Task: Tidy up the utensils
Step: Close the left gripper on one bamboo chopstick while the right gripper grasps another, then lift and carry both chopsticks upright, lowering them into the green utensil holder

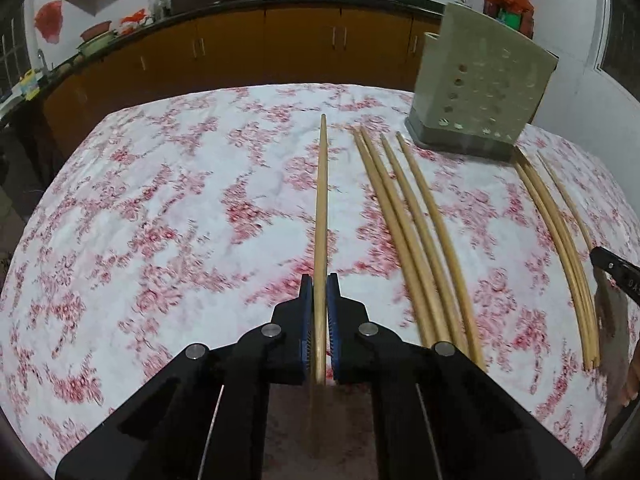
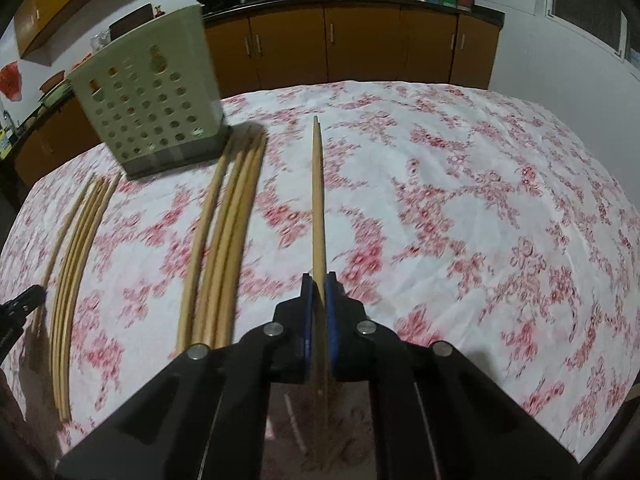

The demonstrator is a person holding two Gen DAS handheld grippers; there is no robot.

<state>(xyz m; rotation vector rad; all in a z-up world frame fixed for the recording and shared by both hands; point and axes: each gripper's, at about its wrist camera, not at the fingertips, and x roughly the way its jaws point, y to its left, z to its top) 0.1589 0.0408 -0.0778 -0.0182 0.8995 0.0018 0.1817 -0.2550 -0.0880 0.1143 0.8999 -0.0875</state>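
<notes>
My left gripper (image 1: 320,280) is shut on a wooden chopstick (image 1: 321,208) that points forward above the floral tablecloth. My right gripper (image 2: 319,278) is shut on another wooden chopstick (image 2: 318,200), also pointing forward. A pale green perforated utensil holder (image 1: 480,88) stands at the far right in the left wrist view and at the far left in the right wrist view (image 2: 148,96). Several loose chopsticks (image 1: 408,220) lie right of my left gripper, with another bundle (image 1: 560,240) further right. In the right wrist view, the two bundles (image 2: 224,232) (image 2: 76,260) lie to the left.
The table (image 1: 160,200) carries a white cloth with a red flower print. Brown kitchen cabinets (image 1: 300,44) with a dark counter, pans and jars run behind it. The tip of the other gripper shows at the right edge (image 1: 616,274) and the left edge (image 2: 20,308).
</notes>
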